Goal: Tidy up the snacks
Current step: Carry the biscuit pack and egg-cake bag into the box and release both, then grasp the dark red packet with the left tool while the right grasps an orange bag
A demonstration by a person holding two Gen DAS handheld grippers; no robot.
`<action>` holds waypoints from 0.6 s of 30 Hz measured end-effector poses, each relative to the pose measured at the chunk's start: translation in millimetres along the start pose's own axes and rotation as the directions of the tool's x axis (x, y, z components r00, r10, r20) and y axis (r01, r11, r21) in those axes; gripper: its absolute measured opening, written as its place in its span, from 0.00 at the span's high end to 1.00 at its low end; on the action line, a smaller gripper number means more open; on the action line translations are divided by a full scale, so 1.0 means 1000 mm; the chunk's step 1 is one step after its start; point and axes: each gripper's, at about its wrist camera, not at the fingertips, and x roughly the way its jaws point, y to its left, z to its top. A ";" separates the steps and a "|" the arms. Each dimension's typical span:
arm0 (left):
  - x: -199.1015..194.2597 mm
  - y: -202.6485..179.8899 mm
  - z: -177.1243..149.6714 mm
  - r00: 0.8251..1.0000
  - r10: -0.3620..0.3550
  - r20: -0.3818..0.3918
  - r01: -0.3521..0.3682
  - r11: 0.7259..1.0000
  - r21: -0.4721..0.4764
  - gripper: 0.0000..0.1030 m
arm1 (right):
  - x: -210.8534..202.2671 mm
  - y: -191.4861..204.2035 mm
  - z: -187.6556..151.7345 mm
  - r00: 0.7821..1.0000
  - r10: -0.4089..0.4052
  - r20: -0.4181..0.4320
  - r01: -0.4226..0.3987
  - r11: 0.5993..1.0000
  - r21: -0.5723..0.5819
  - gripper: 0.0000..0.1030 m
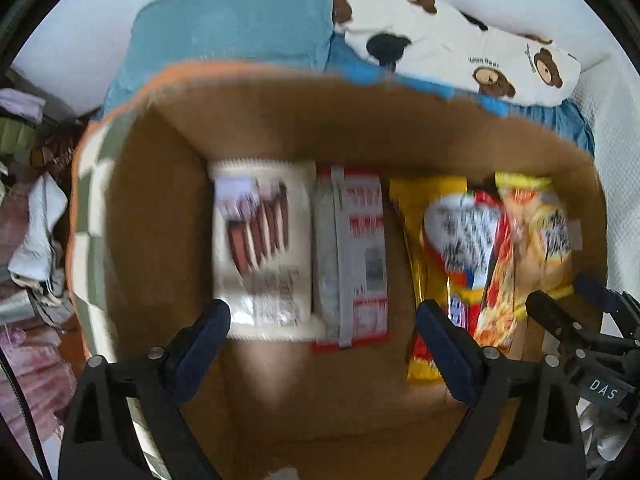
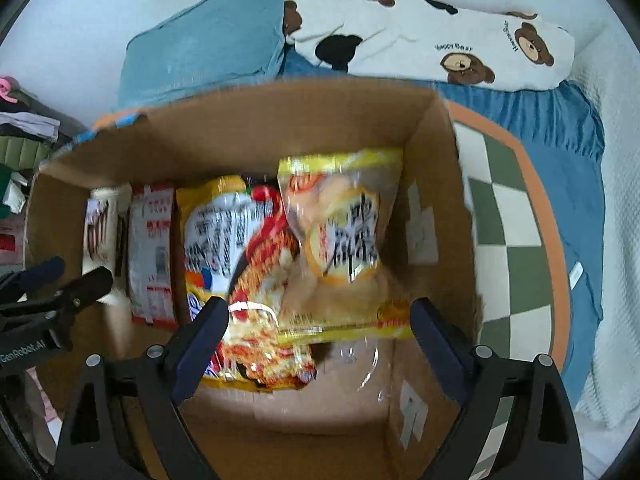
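Observation:
A brown cardboard box holds snack packs in a row. From the left: a white pack with brown sticks, a grey-and-red pack, a yellow noodle pack and a yellow-edged clear pack leaning on it. My left gripper is open and empty above the white and grey packs. My right gripper is open and empty above the two yellow packs; it also shows at the right in the left wrist view.
The box sits on a green-and-white checked mat with an orange rim. Behind it lie a teal pillow, a bear-print cushion and a blue cloth. Clothes are piled at the left.

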 end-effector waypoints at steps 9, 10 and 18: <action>-0.026 -0.006 -0.037 0.997 0.001 0.073 -0.002 1.000 0.011 0.08 | -0.018 0.006 -0.034 0.999 -0.002 0.040 0.003 1.000 -0.022 0.09; -0.032 -0.006 -0.042 0.996 0.000 0.090 -0.001 1.000 0.011 0.08 | -0.023 0.008 -0.039 0.999 -0.006 0.051 0.007 1.000 -0.028 0.09; -0.081 -0.011 -0.091 0.975 -0.007 0.224 0.002 1.000 0.023 0.08 | -0.074 0.013 -0.092 0.990 0.015 0.142 -0.010 0.999 -0.042 0.09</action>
